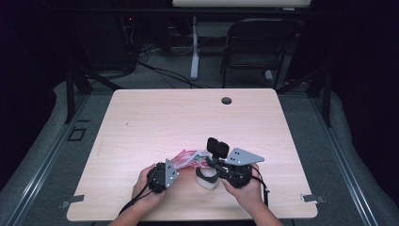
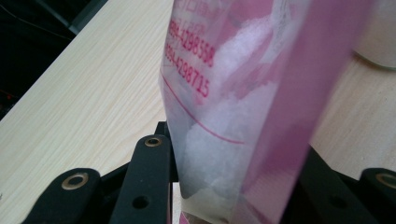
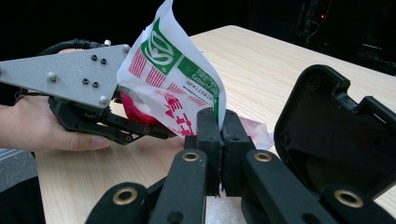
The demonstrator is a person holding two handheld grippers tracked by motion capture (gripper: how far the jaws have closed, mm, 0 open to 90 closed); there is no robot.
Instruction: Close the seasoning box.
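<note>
1. the right gripper (image 3: 219,140) was pinched tight on the edge of the bag (image 3: 173,79); the left gripper (image 2: 233,186) was clamped on its body.
2. the bag of white grains hung between them, just above the white bowl (image 1: 207,180), near the table's (image 1: 155,117) front edge.
3. pulling unevenly could rip the film and spill the grains.
4. beyond the pale wooden table stood a dark chair (image 1: 256,44) on grey floor.
</note>
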